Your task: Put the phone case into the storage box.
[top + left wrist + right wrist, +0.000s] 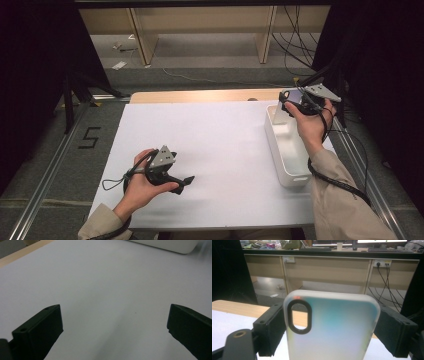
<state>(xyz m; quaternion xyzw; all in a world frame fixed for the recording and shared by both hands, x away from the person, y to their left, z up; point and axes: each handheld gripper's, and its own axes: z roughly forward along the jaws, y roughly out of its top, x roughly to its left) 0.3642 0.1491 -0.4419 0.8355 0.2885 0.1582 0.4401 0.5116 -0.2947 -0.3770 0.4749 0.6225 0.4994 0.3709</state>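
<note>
A translucent white phone case (332,327) with a black oval camera cutout stands upright between the jaws of my right gripper (332,332), which is shut on its two long edges. From above, that right gripper (289,106) holds the phone case (281,114) over the far end of a white rectangular bin (290,172) at the table's right side. My left gripper (186,182) rests low over the white table sheet (215,150) at the near left. Its jaws stand wide open with nothing between them, and its black fingers (40,332) frame bare white surface.
The white bin's edge (172,245) appears at the top of the left gripper view. A wooden table edge (200,95) runs along the far side. Beyond it are desk legs, floor cables (295,45) and dark curtains on both sides.
</note>
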